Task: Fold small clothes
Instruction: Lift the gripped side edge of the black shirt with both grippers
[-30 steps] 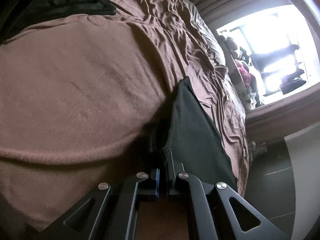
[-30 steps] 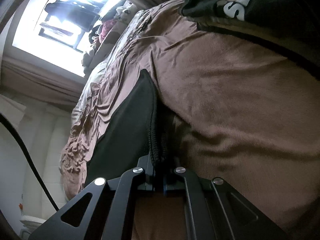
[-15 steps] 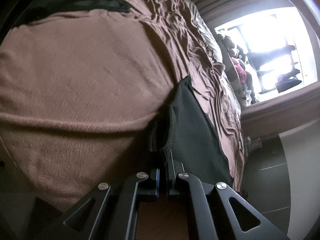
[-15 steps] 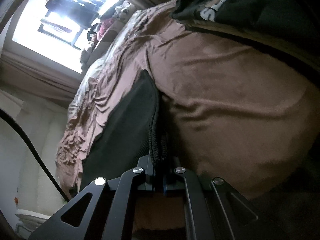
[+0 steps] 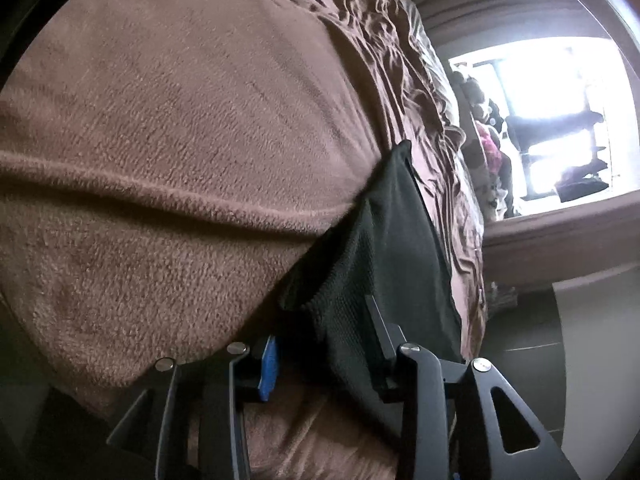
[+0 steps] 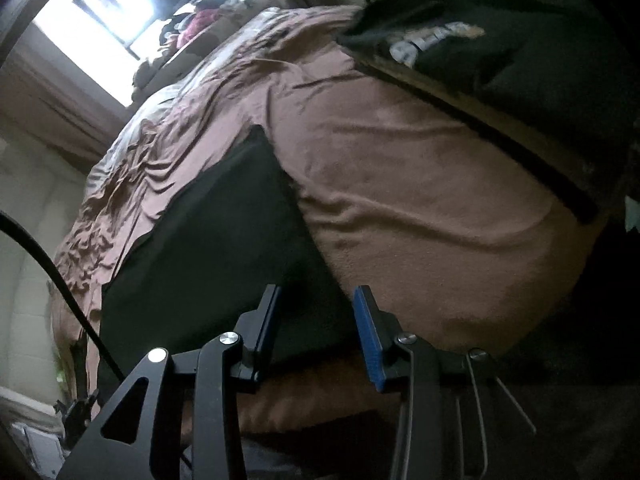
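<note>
Left gripper (image 5: 324,340): jaws parted, black garment (image 5: 400,248) draped loose between them, unclamped, lying on the brown blanket (image 5: 180,140).

Right gripper (image 6: 316,332): jaws spread, empty; same black garment (image 6: 208,232) flat just ahead (one fold apparently laid). Another dark printed garment (image 6: 460,40) beyond, seemingly pending.

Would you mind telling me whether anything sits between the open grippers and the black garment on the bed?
Nothing visible does. The black garment lies on the brown blanket, with its near edge between the open fingers of both the right gripper and the left gripper.
</note>
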